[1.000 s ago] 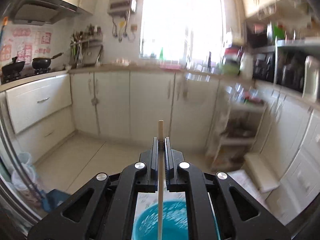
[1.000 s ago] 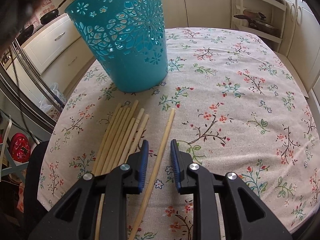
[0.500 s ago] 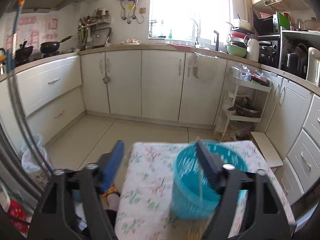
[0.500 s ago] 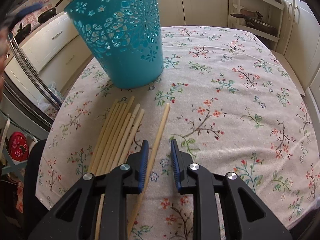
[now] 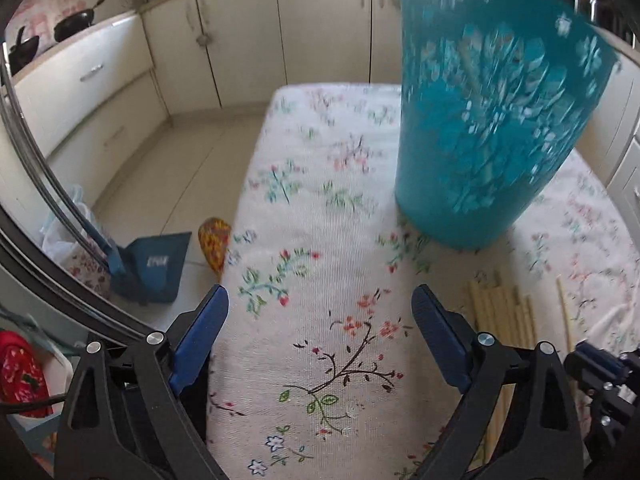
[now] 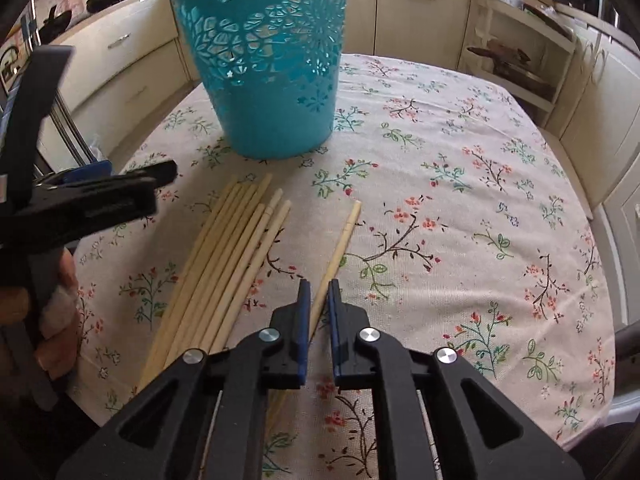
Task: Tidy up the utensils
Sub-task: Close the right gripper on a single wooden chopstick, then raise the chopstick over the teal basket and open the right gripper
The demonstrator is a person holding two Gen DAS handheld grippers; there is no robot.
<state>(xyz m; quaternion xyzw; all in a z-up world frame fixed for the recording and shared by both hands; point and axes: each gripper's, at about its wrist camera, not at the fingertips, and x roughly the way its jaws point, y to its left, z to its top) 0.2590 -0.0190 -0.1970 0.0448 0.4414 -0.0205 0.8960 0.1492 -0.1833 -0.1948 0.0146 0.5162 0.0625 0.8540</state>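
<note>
Around you: floral tablecloth [image 6: 460,168] covers table. Blue dustpan [image 5: 154,266] on floor, left of table. Black pans [image 5: 76,26] on counter. Open shelf rack [image 6: 516,60] far right.

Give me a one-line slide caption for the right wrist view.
Right gripper straddles a lone chopstick beside the chopstick bundle, teal basket beyond.
</note>
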